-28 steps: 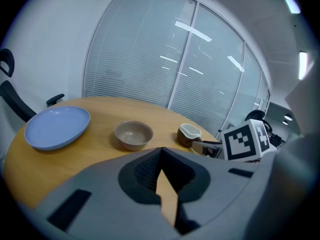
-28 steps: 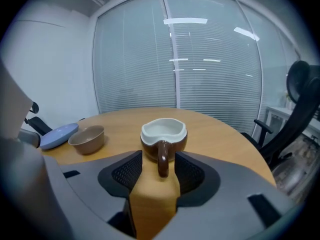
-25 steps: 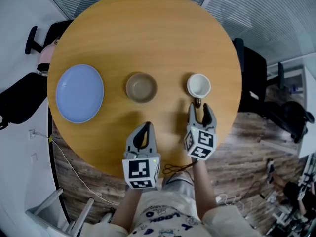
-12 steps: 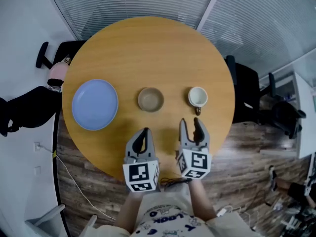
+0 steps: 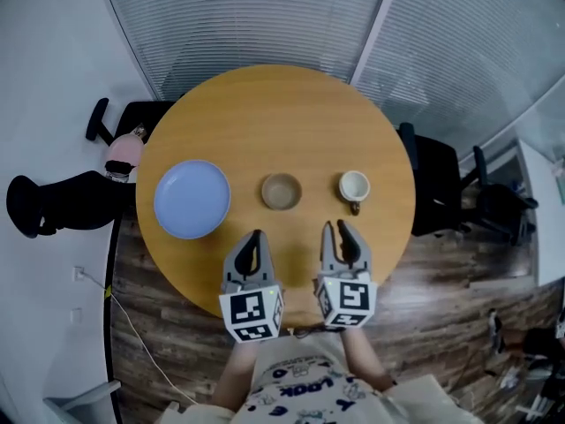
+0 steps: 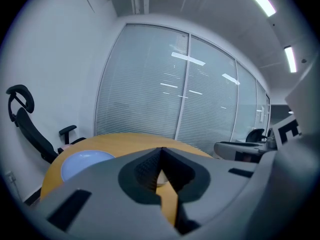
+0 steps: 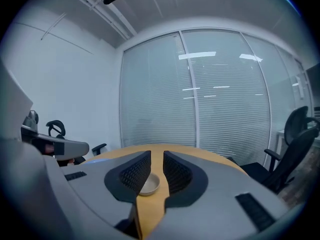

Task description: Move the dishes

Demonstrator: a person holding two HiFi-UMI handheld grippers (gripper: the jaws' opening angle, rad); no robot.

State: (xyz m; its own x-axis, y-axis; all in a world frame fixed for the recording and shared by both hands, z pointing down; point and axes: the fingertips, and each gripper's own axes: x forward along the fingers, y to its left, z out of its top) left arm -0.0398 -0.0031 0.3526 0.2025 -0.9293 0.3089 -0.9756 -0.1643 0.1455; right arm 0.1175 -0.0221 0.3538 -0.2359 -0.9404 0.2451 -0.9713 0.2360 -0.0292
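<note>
Round wooden table (image 5: 274,113), mid-frame: flat blue plate (image 5: 192,199), brown bowl (image 5: 282,191), white cup (image 5: 354,185); left gripper (image 5: 257,234) closed, empty; right gripper (image 5: 336,225) just narrowed, slightly apart, empty.

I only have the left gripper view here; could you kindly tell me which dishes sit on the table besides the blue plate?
Observer: A brown bowl sits right of the plate, and a white cup right of that bowl.
Operator: Thank you. Is the right gripper holding anything?
Observer: No; its jaws have just been closing, a narrow gap remains, nothing between them.
Operator: Which way is the cup's handle pointing?
Observer: Toward the near edge of the table.
</note>
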